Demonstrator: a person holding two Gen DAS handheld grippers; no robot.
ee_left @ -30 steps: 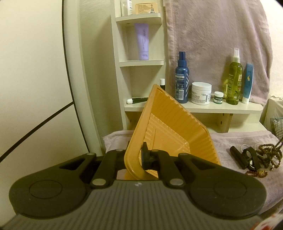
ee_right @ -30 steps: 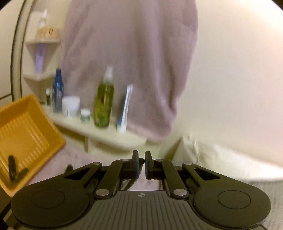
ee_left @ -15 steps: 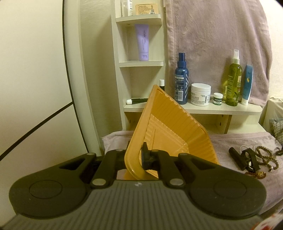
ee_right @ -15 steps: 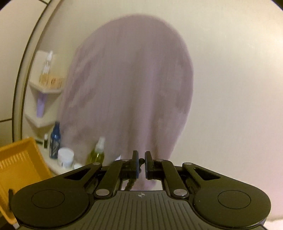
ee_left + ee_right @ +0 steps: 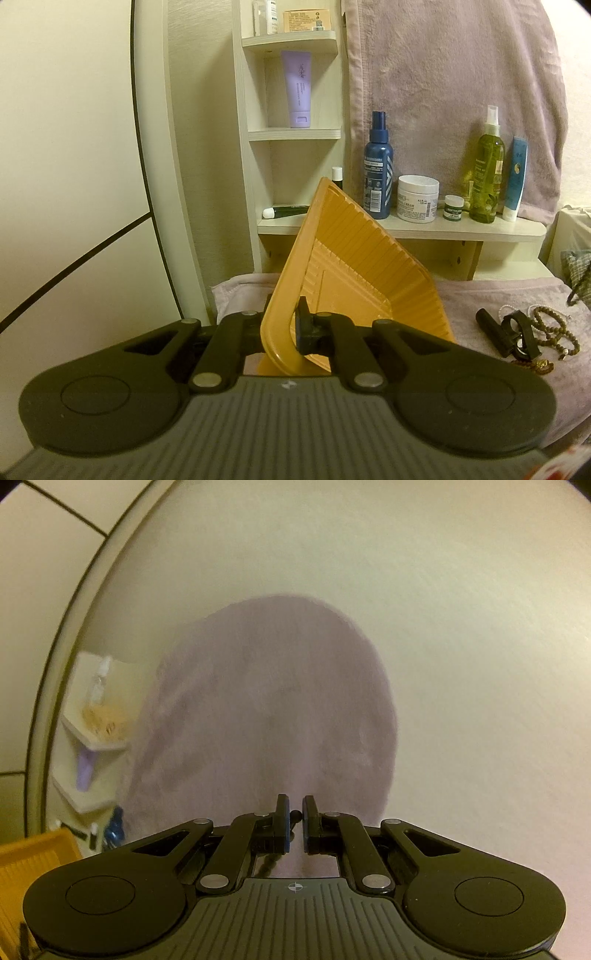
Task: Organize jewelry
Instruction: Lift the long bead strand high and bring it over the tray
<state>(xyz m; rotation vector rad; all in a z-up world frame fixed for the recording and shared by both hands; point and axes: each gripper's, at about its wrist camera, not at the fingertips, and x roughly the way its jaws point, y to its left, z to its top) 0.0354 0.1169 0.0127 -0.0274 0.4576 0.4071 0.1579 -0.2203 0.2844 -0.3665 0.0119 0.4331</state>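
Left gripper [image 5: 286,330]: clamped on the rim of the orange tray [image 5: 354,266], which it holds tilted above the towel [image 5: 465,299]. Jewelry [image 5: 546,332]: a pile of bead strands lying on the towel right of the tray, beside 1 black clip [image 5: 517,334]. Right gripper [image 5: 294,821]: jaws nearly together, pinching a dark beaded strand [image 5: 295,815]; it faces the hanging cloth [image 5: 266,709].

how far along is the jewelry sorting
Early. One dark piece seems to lie in the orange tray, which the left gripper holds tilted by its rim. The right gripper holds a beaded strand. Bracelets, a black clip and a gold pendant wait on the towel.
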